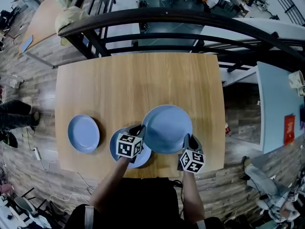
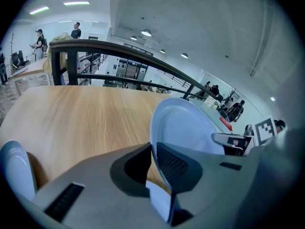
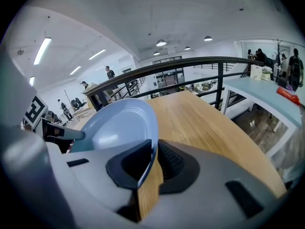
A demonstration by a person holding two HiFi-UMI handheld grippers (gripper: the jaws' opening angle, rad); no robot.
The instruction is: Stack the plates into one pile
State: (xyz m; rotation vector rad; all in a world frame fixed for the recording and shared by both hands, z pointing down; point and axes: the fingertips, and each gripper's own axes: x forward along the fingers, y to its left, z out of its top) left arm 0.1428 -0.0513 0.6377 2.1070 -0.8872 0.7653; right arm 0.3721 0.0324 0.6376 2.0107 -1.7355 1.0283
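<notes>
A large blue plate [image 1: 167,128] hangs tilted a little above the wooden table [image 1: 133,85], held from both sides. My left gripper [image 1: 141,129] is shut on its left rim, and my right gripper [image 1: 187,138] is shut on its right rim. In the left gripper view the large plate [image 2: 188,128] stands on edge between the jaws of the left gripper [image 2: 153,151]. The right gripper view shows that plate [image 3: 119,123] pinched by the right gripper [image 3: 155,156]. A second blue plate [image 1: 121,152] lies under my left gripper, partly hidden. A smaller blue plate [image 1: 83,133] lies further left.
A black metal railing [image 1: 157,20] runs along the table's far edge. A light blue table [image 1: 279,104] stands to the right across a gap of wooden floor. Cables [image 1: 43,159] lie on the floor at the left. People stand far off in the background.
</notes>
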